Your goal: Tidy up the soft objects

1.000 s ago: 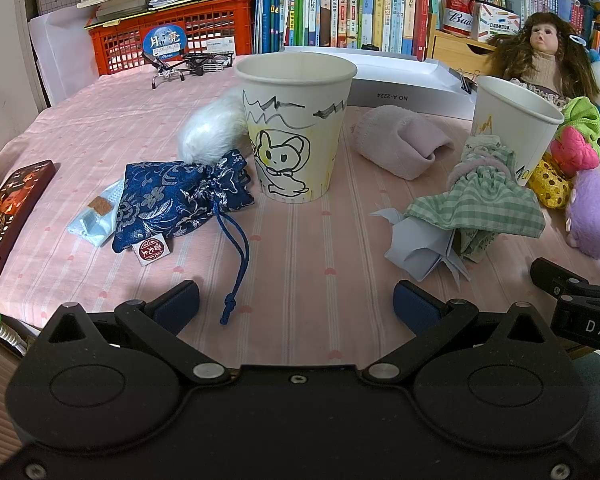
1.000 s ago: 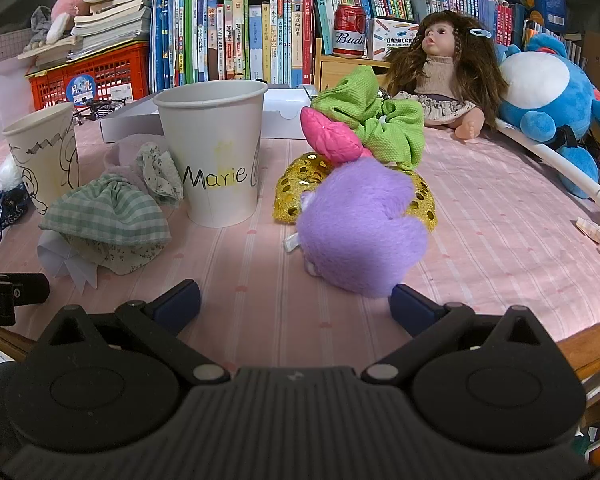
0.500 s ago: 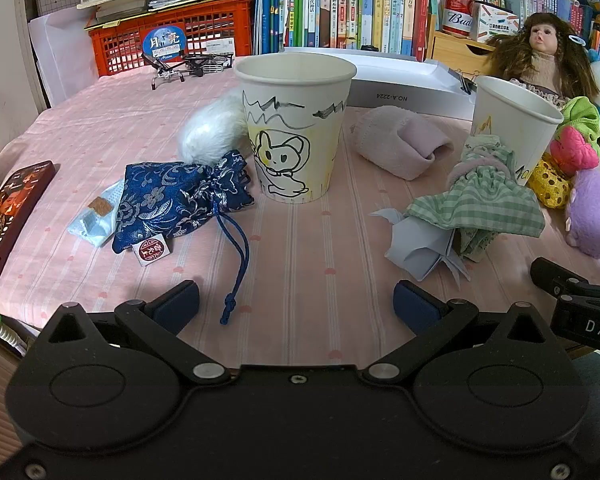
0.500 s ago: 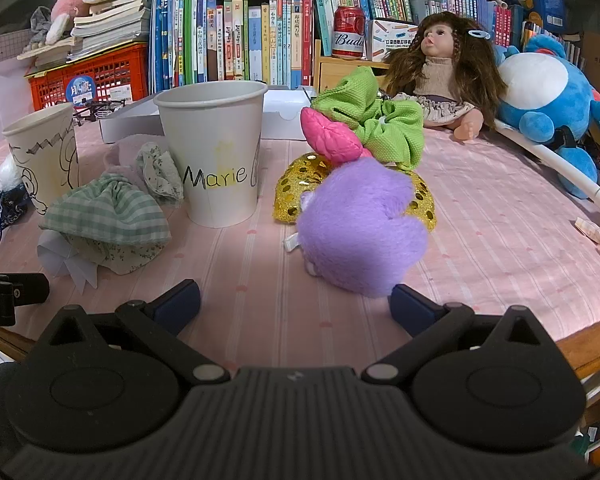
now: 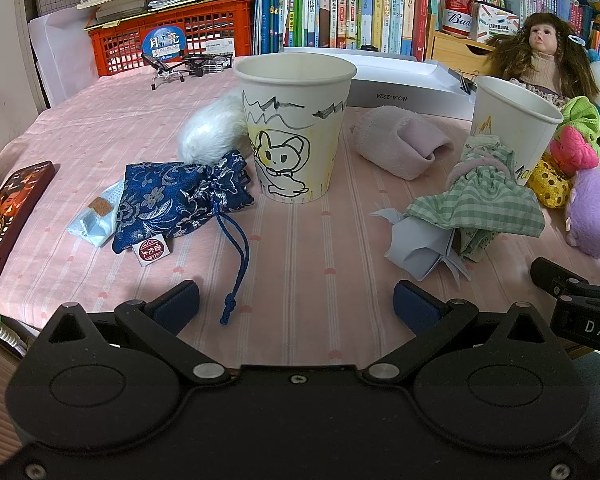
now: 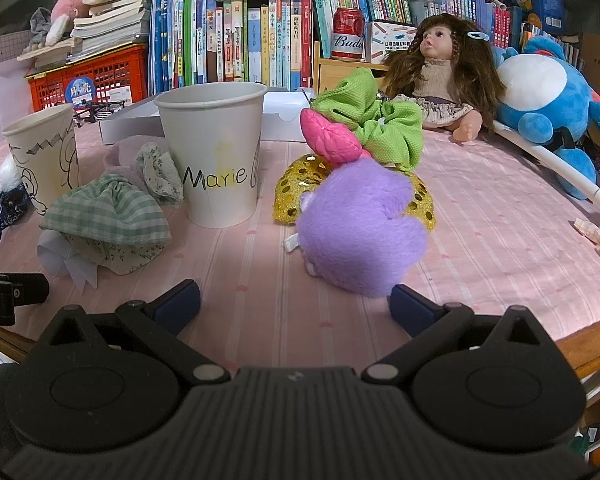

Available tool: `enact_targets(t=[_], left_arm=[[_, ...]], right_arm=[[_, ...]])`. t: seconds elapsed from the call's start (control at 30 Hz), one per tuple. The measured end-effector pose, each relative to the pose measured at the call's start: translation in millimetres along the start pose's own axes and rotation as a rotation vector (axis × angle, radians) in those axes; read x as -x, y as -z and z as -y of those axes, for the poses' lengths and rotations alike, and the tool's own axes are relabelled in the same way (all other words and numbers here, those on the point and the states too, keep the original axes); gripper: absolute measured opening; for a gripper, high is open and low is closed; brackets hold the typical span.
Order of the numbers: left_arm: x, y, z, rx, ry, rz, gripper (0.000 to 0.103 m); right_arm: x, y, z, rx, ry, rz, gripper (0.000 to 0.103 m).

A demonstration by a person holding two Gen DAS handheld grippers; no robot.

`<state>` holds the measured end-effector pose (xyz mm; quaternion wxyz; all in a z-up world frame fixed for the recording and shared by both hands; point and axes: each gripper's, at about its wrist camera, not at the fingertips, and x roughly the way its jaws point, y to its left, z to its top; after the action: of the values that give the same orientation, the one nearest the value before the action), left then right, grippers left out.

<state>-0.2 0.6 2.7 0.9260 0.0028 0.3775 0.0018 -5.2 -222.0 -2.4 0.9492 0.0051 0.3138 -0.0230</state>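
With nothing grasped yet, pre-grasp step: left gripper [image 5: 296, 300] and right gripper [image 6: 294, 300] both spread wide, empty. Purple plush [image 6: 362, 228] just ahead, beside cup [image 6: 212, 156]. Next: advance, close on plush.

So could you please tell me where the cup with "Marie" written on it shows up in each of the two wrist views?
Left wrist: the Marie cup stands at the far right, its lettering mostly hidden by the green checked cloth.
Right wrist: it stands left of centre, lettering facing the camera.
Shared landmark: the purple plush, right of the cup in both.
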Motion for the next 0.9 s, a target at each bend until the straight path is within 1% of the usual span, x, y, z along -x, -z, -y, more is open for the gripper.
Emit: enact_targets(t=[0.37,0.57,0.73,0.9], left_arm=[[-0.9,0.9,2.8,-0.002,-0.002,0.006,0.103],[-3.0,2.3,1.4,-0.012,0.008,0.023,0.103],[-2.9,8.1,-2.8,-0.019,0.019,0.055,0.103],[-1.2,6.5,-4.3,-0.009,0.026,0.053,0.103]], right_arm=[[1.8,0.8,-2.9,0.008,0.012,0.009,0.103],[3.0,2.8,-2.9,0.011,0.009,0.025,0.103],[2.8,6.0,-0.8,0.000,0.001,0.042,0.103],[3.2,8.0,-0.1,0.002,-0.007,0.054,0.103]])
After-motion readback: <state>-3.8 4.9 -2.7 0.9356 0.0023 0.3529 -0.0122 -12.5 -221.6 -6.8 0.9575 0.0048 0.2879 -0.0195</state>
